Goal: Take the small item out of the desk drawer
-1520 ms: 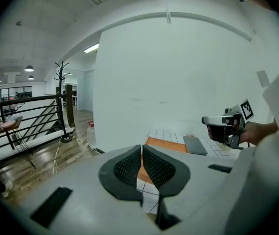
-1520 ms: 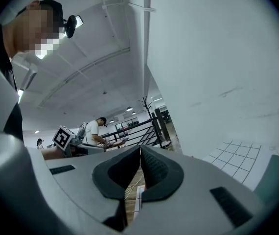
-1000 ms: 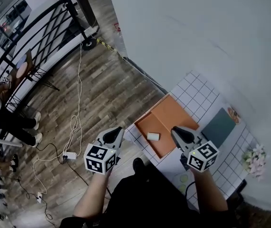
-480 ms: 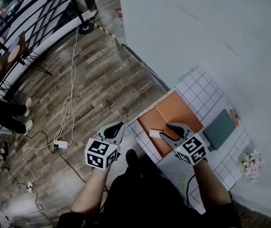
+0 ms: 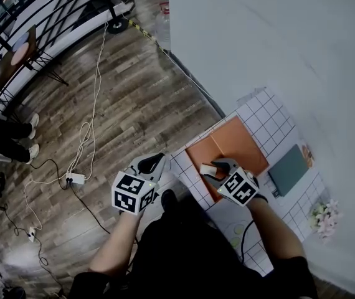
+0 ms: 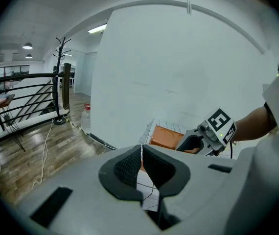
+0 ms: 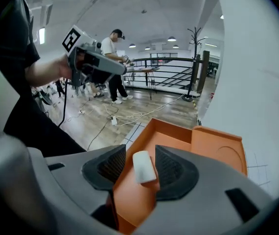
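Right gripper (image 7: pixel 141 155): black ribbed fingers (image 7: pixel 174 169) stand wide apart and have just been opening. The small item (image 7: pixel 143 167) sits between them, with neither pad pressing it. Item: white, smooth, rounded oblong, lying flat in the orange drawer (image 7: pixel 178 142).

Drawer: shallow, smooth-walled tray, pulled out of the desk (image 5: pixel 260 109), whose white top carries a thin grid.

Left gripper (image 6: pixel 142 166): fingers together, nothing held, off the desk edge over the wood-plank floor (image 5: pixel 103 104).

Versus 1 s ago: right gripper has dropped from above the desk into the drawer, straddling the item.
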A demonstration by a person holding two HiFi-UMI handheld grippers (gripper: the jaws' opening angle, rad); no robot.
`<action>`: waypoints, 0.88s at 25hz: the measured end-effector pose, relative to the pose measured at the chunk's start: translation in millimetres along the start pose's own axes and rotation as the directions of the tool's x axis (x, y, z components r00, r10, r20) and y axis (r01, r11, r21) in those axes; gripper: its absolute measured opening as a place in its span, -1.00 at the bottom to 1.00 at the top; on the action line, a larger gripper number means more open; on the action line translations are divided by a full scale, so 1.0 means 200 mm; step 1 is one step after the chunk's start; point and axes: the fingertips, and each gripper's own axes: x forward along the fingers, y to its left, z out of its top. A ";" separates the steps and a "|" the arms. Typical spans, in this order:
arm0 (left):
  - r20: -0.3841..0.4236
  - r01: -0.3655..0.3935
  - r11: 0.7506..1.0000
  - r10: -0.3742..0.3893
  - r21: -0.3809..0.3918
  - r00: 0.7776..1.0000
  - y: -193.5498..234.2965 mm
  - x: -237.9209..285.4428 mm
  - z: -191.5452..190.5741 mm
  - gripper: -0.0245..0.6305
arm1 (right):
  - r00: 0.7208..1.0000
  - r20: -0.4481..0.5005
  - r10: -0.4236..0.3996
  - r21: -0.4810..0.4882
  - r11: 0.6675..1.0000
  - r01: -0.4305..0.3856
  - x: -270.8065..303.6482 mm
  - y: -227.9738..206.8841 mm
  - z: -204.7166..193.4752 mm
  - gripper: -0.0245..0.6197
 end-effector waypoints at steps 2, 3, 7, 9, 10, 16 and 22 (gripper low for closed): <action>0.008 -0.004 1.000 0.004 -0.006 1.000 0.01 -0.04 0.01 -0.87 | 0.998 -0.065 -0.003 -0.068 0.998 -0.002 0.03 0.03 -0.04 -0.35; 0.012 -0.008 1.000 0.008 -0.007 1.000 0.01 -0.05 0.01 -0.87 | 0.995 -0.097 -0.005 -0.105 0.995 -0.005 0.04 0.04 -0.06 -0.35; 0.016 -0.016 1.000 0.016 -0.012 1.000 0.02 -0.09 0.00 -0.87 | 0.980 -0.196 -0.019 -0.213 0.977 -0.023 0.11 0.05 -0.13 -0.35; 0.013 -0.009 1.000 0.009 -0.013 1.000 0.00 -0.11 -0.01 -0.87 | 0.970 -0.241 -0.024 -0.236 0.971 -0.034 0.14 0.05 -0.15 -0.35; 0.012 -0.005 1.000 0.005 -0.015 1.000 -0.01 -0.11 -0.02 -0.87 | 0.964 -0.266 -0.025 -0.243 0.969 -0.042 0.15 0.05 -0.17 -0.35; 0.010 0.013 0.999 -0.012 -0.041 1.000 -0.03 -0.14 -0.06 -0.87 | 0.932 -0.360 -0.041 -0.293 0.953 -0.071 0.22 0.04 -0.23 -0.35; 0.015 0.017 0.999 -0.016 -0.043 1.000 -0.01 -0.17 -0.06 -0.87 | 0.920 -0.388 -0.052 -0.302 0.950 -0.073 0.28 0.03 -0.22 -0.38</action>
